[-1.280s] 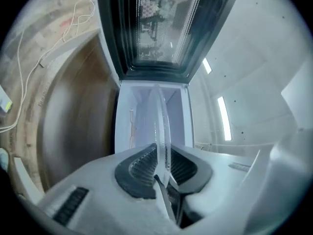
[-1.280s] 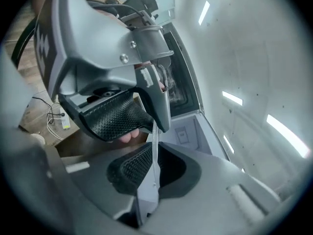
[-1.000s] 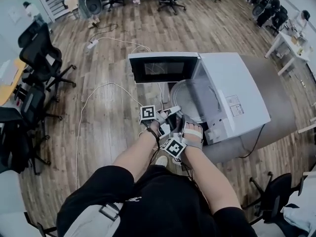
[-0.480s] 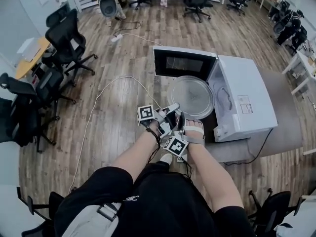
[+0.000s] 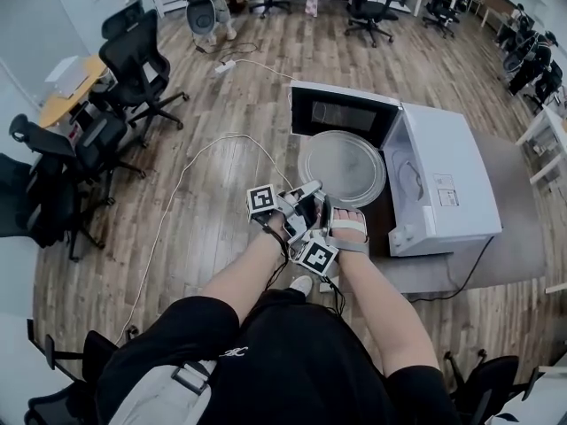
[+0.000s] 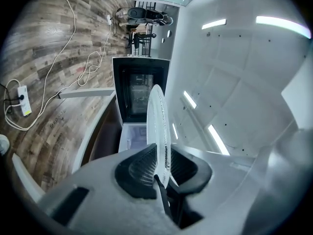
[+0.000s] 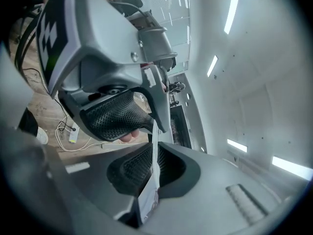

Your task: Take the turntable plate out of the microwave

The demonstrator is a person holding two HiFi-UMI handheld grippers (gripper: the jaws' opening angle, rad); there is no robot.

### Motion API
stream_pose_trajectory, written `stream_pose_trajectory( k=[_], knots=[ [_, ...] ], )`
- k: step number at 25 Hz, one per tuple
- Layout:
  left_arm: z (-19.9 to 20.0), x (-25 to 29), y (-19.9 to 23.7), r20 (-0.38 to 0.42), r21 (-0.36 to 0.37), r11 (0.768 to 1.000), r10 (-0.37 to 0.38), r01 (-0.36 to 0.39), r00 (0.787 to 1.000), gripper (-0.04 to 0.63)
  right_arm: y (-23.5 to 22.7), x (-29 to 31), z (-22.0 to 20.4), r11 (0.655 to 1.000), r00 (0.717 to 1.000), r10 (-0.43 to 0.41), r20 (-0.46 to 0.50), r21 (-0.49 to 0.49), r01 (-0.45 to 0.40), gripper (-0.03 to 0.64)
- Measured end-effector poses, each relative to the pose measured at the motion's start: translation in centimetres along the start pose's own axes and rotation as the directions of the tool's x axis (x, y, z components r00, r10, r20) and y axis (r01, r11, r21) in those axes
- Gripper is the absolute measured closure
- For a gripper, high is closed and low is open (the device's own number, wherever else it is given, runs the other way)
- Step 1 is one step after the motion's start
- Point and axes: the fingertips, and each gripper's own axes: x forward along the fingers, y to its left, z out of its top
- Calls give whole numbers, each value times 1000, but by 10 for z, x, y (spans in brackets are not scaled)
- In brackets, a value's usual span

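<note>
The clear glass turntable plate (image 5: 341, 166) hangs level in front of the white microwave (image 5: 447, 184), outside its cavity, beside the open door (image 5: 341, 112). Both grippers hold the plate's near rim side by side. My left gripper (image 5: 307, 193) is shut on the rim; in the left gripper view the plate (image 6: 157, 121) stands edge-on between the ribbed pads of this gripper (image 6: 160, 163), with the microwave (image 6: 139, 89) beyond. My right gripper (image 5: 326, 220) is shut on the rim too; in its own view the plate edge (image 7: 153, 155) sits in that gripper (image 7: 154, 168), and the left gripper (image 7: 117, 112) is close above.
The microwave stands on a brown table (image 5: 514, 237). A white cable (image 5: 182, 184) and power strip (image 5: 223, 65) lie on the wood floor. Black office chairs (image 5: 133, 69) crowd the left side. My legs fill the bottom of the head view.
The plate has come out of the microwave cavity toward me and to the left, carried by both grippers. Both stay shut on its rim.
</note>
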Motion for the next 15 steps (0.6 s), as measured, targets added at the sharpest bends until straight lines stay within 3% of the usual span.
stream_pose_trajectory(
  k=[15],
  knots=[
    [-2,-3,-4,22,-8,1000,-14,14,1000,541,0,-4,1,1000,1000,9,12,-15,-9,583]
  ],
)
